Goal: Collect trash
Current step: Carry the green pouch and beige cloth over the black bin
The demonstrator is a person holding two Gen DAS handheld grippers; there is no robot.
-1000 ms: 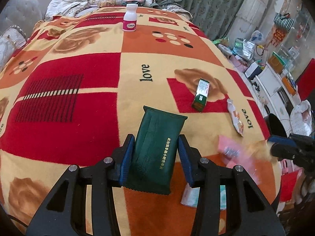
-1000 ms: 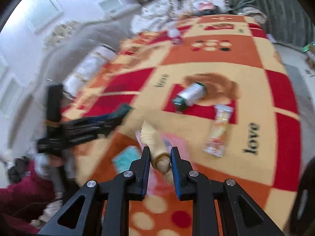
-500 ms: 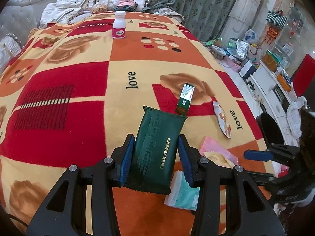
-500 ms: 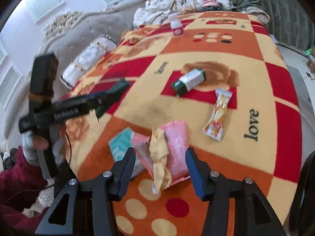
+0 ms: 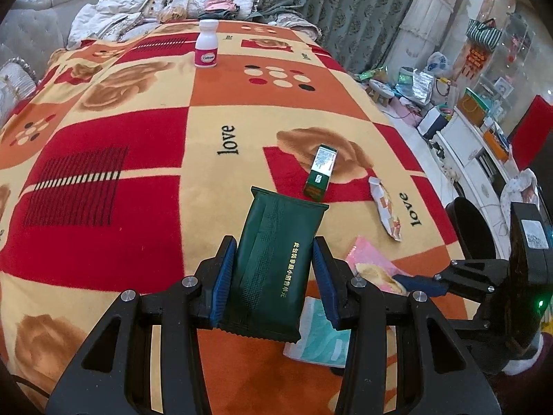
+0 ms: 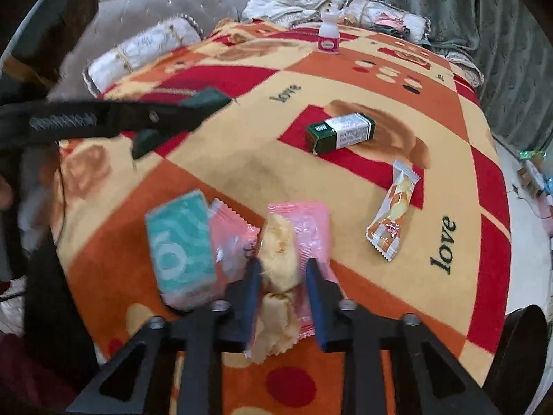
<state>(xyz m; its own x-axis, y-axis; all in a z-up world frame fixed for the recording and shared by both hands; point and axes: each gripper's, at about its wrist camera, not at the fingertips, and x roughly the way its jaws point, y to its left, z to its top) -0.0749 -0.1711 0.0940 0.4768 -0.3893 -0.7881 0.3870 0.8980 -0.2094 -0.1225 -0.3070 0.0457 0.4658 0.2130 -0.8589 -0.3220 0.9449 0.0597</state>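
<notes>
Left wrist view: left gripper (image 5: 273, 243) clamped on both sides of green tissue pack (image 5: 276, 276), held off the blanket (image 5: 103, 145). Pack is soft and light, wrap slick; mid-body hold looks right. Far off: white bottle (image 5: 206, 45). Right: green box (image 5: 321, 171), snack packet (image 5: 385, 207).

Right wrist view: right gripper (image 6: 282, 266) has just been closing; fingers now pinch the yellow cake (image 6: 278, 242) in the torn pink wrapper (image 6: 307, 221), near edge of blanket. Cake is prob. crumbly and squashy, so grip wrapper too. Teal pack (image 6: 179, 238) touches wrapper on the left and could drag along.
</notes>
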